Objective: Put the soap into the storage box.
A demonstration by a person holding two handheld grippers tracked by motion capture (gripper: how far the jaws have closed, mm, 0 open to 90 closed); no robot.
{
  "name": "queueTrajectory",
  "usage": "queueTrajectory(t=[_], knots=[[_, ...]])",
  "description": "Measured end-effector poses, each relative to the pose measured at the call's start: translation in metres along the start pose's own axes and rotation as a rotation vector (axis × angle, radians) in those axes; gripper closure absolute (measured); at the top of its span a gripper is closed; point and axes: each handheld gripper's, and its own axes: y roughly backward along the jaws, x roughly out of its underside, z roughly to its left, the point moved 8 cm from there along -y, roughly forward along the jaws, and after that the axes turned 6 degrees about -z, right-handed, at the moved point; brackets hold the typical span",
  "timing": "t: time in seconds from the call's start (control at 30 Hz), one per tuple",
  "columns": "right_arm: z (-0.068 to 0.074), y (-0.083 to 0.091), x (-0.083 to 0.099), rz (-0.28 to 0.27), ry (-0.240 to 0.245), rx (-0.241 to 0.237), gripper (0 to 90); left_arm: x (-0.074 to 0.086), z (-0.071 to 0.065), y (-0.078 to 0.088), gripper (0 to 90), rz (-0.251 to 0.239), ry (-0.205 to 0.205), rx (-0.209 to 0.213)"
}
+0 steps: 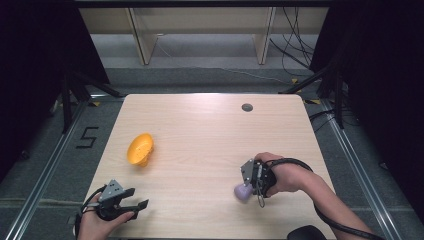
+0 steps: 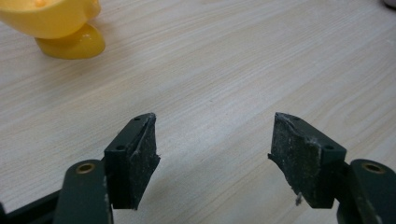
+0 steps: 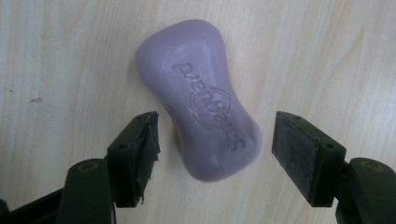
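Observation:
A purple bar of soap (image 3: 201, 100) with stamped lettering lies flat on the wooden table (image 1: 200, 130). My right gripper (image 3: 215, 149) points down over it, jaws open, the near end of the soap between the pads with a gap on each side. From above, the soap (image 1: 242, 192) pokes out to the left of the right gripper (image 1: 253, 184) at the table's front right. A yellow soap dish (image 1: 140, 148) stands at the left; its base (image 2: 70, 44) is at the top left of the left gripper view. My left gripper (image 1: 136, 199) (image 2: 212, 156) rests open and empty near the front left corner.
A small dark round grommet (image 1: 247, 107) is set in the table near its far edge. Black cables (image 1: 330, 220) trail from the right gripper along the person's forearm. Wooden legs and loose wires stand on the floor beyond the table.

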Motion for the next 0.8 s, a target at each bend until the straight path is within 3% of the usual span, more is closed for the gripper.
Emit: queueTrajectory(t=[0.03,0.07,0.1,0.2,0.23,0.27,0.3,0.5,0.53,0.57,0.67,0.73,0.77,0.8], knots=[[0.003,0.000,0.001,0.030,-0.034,-0.005,32.4,0.000,0.000,0.000,30.7,0.002,-0.001,0.000],[0.001,-0.004,-0.003,0.028,0.015,-0.023,32.4,-0.001,-0.002,-0.001,30.6,-0.021,0.019,0.004],[0.005,-0.004,-0.002,0.043,-0.026,-0.027,32.4,-0.001,-0.002,-0.001,30.5,-0.021,0.019,0.004],[0.004,-0.008,-0.005,0.046,-0.009,-0.034,32.4,0.000,-0.001,-0.002,30.4,-0.023,0.018,-0.003],[0.002,-0.010,-0.006,0.042,0.037,-0.045,32.5,0.000,-0.001,-0.002,30.4,-0.016,0.013,0.001],[0.002,-0.011,-0.006,0.050,0.040,-0.045,32.6,0.000,-0.002,-0.001,30.3,-0.008,0.017,0.007],[0.005,-0.011,-0.005,0.057,0.005,-0.050,32.6,0.001,-0.001,-0.001,30.3,0.001,0.007,0.009],[0.003,-0.015,-0.005,0.082,0.027,-0.072,33.0,0.001,-0.001,-0.001,30.2,0.010,-0.003,0.014],[0.003,-0.016,-0.005,0.082,0.038,-0.081,33.2,0.001,-0.001,-0.001,30.2,0.006,-0.003,0.014],[-0.001,-0.018,-0.007,0.071,0.102,-0.088,33.4,0.001,-0.001,-0.001,30.2,0.009,-0.004,0.015],[0.001,-0.020,-0.007,0.085,0.080,-0.105,33.9,0.001,-0.001,-0.001,30.1,0.012,-0.005,0.014],[0.000,-0.021,-0.007,0.086,0.089,-0.108,34.0,0.001,-0.001,-0.001,30.1,0.011,-0.005,0.014],[-0.002,-0.023,-0.008,0.084,0.118,-0.116,34.8,0.002,-0.001,-0.001,30.1,0.012,-0.004,0.014],[0.000,-0.023,-0.008,0.089,0.101,-0.121,35.3,0.002,-0.001,-0.001,30.0,0.012,-0.004,0.015]])
